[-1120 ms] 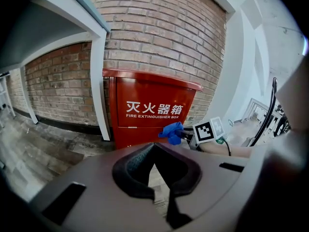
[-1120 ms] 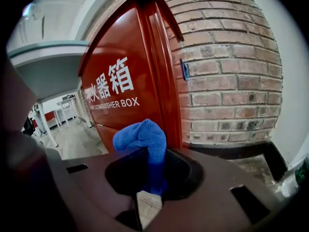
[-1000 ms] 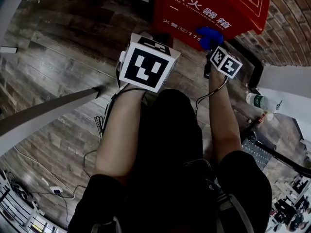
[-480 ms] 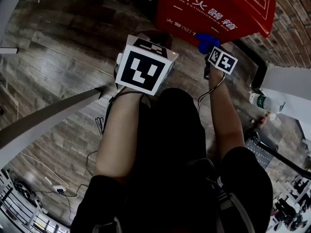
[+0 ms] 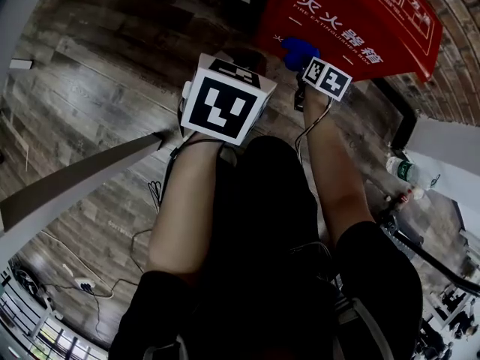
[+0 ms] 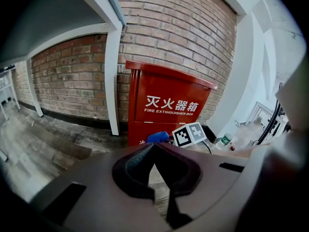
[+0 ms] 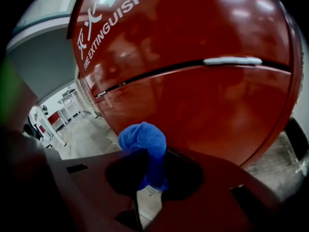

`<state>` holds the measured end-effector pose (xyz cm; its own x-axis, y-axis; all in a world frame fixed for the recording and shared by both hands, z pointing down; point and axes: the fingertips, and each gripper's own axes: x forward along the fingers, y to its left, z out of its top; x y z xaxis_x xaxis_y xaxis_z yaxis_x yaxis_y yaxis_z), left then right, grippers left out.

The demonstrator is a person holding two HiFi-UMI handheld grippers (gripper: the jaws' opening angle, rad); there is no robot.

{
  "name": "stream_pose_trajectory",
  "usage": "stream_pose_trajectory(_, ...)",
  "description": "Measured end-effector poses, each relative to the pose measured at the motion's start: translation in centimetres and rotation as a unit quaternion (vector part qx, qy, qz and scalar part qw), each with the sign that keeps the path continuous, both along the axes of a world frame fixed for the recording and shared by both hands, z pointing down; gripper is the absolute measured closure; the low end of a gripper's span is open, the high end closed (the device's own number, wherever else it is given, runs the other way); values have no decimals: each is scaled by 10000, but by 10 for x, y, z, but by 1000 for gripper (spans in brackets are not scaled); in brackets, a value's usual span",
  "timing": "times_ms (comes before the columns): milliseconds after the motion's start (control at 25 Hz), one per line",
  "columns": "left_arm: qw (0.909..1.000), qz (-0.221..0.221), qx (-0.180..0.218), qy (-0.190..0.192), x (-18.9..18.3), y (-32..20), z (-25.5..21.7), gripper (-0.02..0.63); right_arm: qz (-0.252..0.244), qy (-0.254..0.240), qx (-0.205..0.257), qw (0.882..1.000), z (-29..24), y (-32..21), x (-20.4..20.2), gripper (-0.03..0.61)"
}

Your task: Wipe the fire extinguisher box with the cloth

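The red fire extinguisher box [image 5: 360, 21] stands against the brick wall, with white lettering on its front. My right gripper [image 7: 153, 170] is shut on a blue cloth [image 7: 145, 139], and the bunched cloth presses against the lower front of the box [image 7: 203, 95]. In the head view the cloth [image 5: 298, 49] sits at the box's lower left part, just beyond the right marker cube [image 5: 327, 79]. My left gripper [image 6: 154, 144] is shut with nothing in it, held back from the box [image 6: 166, 105] over the wooden floor; its marker cube [image 5: 225, 100] hides its jaws from above.
A white post [image 6: 112, 81] stands just left of the box. A plastic bottle [image 5: 400, 169] sits on the floor to the right. A grey beam [image 5: 75, 178] crosses at the left, and cables [image 5: 90, 291] lie on the floor nearby.
My right gripper has slid the cloth leftward along the lower front of the box. The left gripper has barely moved.
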<state>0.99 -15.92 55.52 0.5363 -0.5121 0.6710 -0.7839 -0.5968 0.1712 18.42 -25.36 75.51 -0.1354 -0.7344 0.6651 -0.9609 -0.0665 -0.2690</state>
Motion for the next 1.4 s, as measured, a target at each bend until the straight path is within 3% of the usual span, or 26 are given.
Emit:
stream_pose_trajectory(280,9995,-243,-14,-203,-37,1,5,606,-444,1,141,9989,-7,-36,-65,495)
stream_pose_trajectory(480,9979,-329,-97,-549,-79,18,16,606,-616,7,92,9981,11,-58,-102,495)
stream_pose_trajectory(680,9953,-840,-399,-262,-132,46,20,606,-609,-139,-169,9979,46,-66,-119,495)
stream_pose_trajectory(1000,9936,-958,-362,-472,-144,68,17,606,-178,-146,-569,9981,85,-42,-75,495)
stream_pose_trajectory(1400,9965,-580,-276,-538,-102,82,9,606,489,7,-724,9962,92,17,24,495)
